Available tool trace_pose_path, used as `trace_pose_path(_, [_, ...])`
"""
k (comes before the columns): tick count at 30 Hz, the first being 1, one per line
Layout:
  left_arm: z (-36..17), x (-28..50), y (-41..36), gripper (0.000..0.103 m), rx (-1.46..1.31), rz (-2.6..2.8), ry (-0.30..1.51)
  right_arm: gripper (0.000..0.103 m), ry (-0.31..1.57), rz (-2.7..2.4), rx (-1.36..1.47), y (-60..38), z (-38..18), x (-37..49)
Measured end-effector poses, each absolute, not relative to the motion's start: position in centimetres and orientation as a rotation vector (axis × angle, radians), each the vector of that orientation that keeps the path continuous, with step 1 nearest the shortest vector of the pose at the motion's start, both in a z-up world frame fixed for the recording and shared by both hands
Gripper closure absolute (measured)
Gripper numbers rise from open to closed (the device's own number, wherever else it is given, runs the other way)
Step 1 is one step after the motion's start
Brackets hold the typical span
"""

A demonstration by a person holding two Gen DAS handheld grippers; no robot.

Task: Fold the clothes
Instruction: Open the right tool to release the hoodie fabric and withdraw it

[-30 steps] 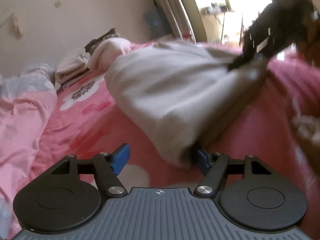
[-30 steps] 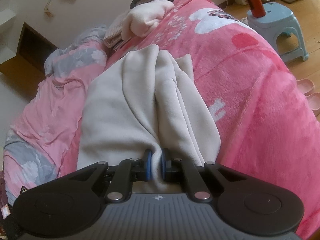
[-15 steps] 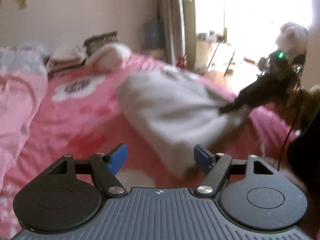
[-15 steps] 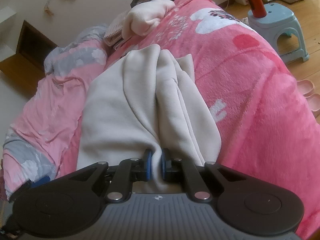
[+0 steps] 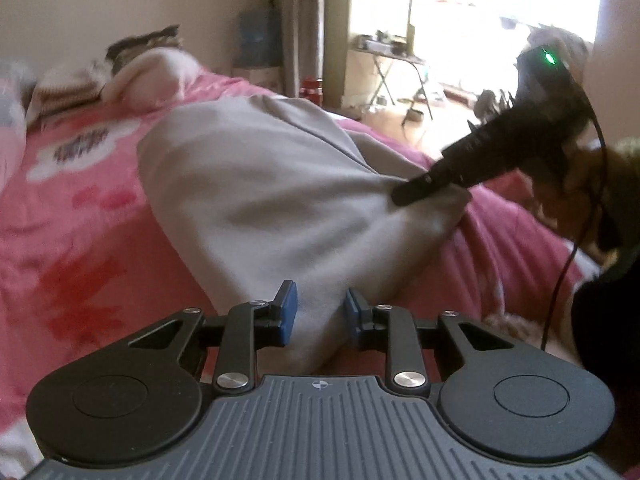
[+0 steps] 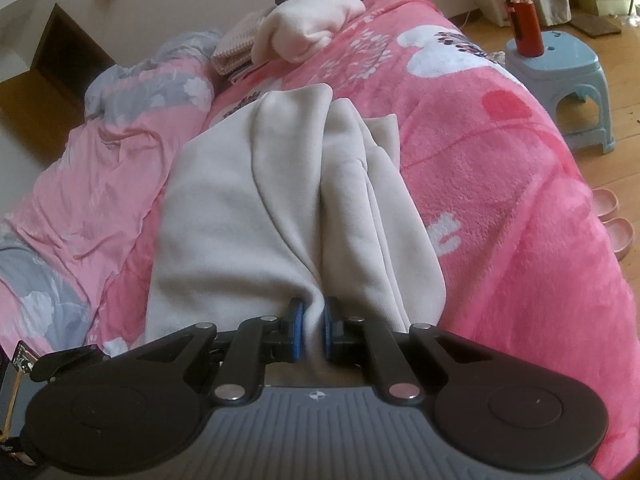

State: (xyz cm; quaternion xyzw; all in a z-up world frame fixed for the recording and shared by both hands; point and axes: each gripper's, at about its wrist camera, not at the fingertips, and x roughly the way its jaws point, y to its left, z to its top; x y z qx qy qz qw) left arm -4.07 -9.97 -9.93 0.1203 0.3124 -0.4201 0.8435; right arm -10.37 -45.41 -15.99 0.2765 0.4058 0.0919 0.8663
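The left claw (image 5: 318,314) is closing, and a corner of the beige sweatshirt (image 5: 256,184) sits between its two blue pads (image 5: 289,312). The pads look like they are at the cloth but not squeezing it tight yet. The cloth runs straight away from this claw, so the sweatshirt lies right in front of it, up the bed.

The right claw (image 6: 313,330) is pressed together and pinches another bunched corner of the sweatshirt (image 6: 240,216). In the left view, the right claw (image 5: 416,190) comes in from the right side and holds the edge a bit farther up the bed than the left claw. So both claws are on the near end of the sweatshirt, one at each corner.

The sweatshirt is long. Its long way goes from the claws toward the pile of folded clothes (image 6: 308,32) at the far end of the bed. It lies in the middle of the pink blanket (image 6: 500,184).

From the sweatshirt, there is bare pink blanket on both sides and past its far end. The crumpled pink and grey quilt (image 6: 92,200) is off to the left of it. The bed's edge drops off to the right of it, with a blue stool (image 6: 568,80) on the floor beyond. I think the fold should go away from the claws, up the bed, where there is room.
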Motion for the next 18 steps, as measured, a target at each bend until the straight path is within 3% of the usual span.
trace_pose_path(5, [-9.4, -4.7, -9.6, 0.077, 0.251, -0.864, 0.662, 0.092, 0.837, 0.191, 0.483, -44.6, -13.6, -11.0])
trace_pose_path(12, [-9.2, -4.7, -9.3, 0.077, 0.223, -0.852, 0.671, 0.092, 0.681, 0.262, 0.262, -41.8, -7.7, -13.0])
trace_pose_path(18, [-9.2, -4.6, -9.2, 0.077, 0.210, -0.849, 0.676, 0.093, 0.731, 0.376, 0.135, -37.1, -9.3, -12.1])
